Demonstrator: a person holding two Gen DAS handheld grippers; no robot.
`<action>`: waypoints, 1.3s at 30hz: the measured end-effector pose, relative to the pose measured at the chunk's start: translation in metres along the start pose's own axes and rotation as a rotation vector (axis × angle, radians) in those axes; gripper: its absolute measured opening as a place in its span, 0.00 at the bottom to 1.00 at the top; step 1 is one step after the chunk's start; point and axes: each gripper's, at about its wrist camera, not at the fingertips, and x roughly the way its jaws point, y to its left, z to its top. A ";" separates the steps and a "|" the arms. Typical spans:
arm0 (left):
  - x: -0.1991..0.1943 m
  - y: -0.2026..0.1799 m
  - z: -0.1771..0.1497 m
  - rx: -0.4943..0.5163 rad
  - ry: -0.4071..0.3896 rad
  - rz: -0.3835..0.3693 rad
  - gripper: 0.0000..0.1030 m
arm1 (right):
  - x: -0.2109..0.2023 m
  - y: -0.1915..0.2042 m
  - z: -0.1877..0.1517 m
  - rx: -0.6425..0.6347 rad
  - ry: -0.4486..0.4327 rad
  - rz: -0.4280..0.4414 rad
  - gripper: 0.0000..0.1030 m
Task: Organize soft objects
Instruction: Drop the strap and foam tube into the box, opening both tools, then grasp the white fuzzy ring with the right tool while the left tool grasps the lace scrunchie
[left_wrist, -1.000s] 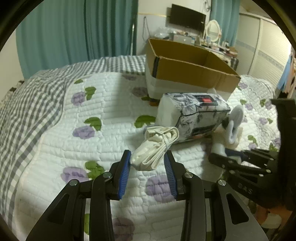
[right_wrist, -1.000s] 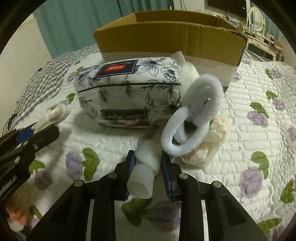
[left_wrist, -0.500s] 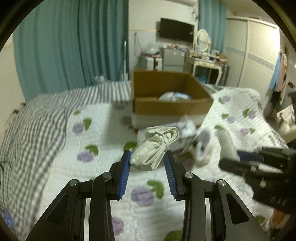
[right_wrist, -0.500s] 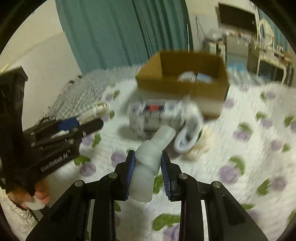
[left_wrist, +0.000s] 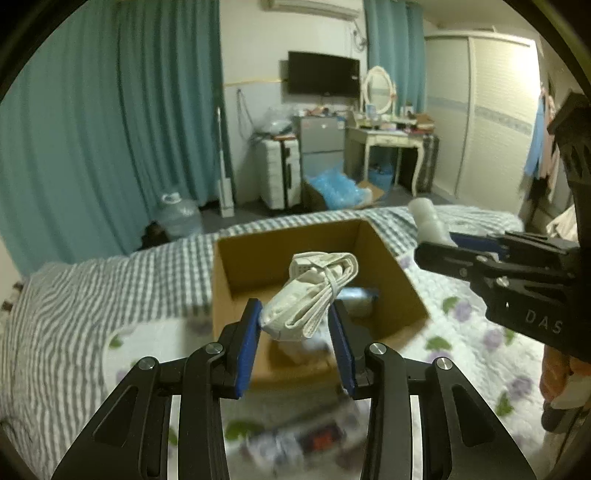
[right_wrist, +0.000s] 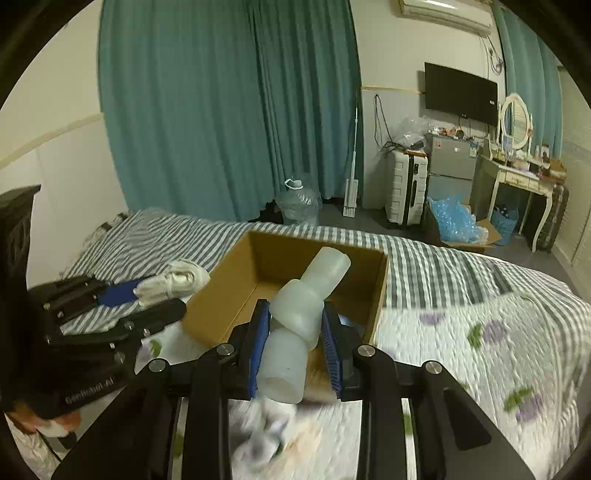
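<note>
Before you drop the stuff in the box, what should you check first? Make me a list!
1. Left gripper holds the cloth bundle: ok.
2. Right gripper holds the white foam piece: ok.
3. Box open on top: ok.
4. Bundle above the box opening: cannot tell, looks near the front edge.
5. Room left inside the box: ok, some things lie at the bottom.
6. Grippers apart from each other: ok.
</note>
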 end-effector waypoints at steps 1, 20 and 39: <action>0.010 0.000 0.004 0.012 0.002 0.006 0.37 | 0.012 -0.007 0.006 0.012 0.003 0.005 0.27; 0.019 0.005 0.016 0.015 0.017 0.063 0.70 | 0.067 -0.055 0.031 0.034 0.009 -0.085 0.78; -0.144 0.024 -0.077 -0.110 -0.114 0.248 0.90 | -0.101 0.041 -0.037 -0.112 0.009 -0.125 0.98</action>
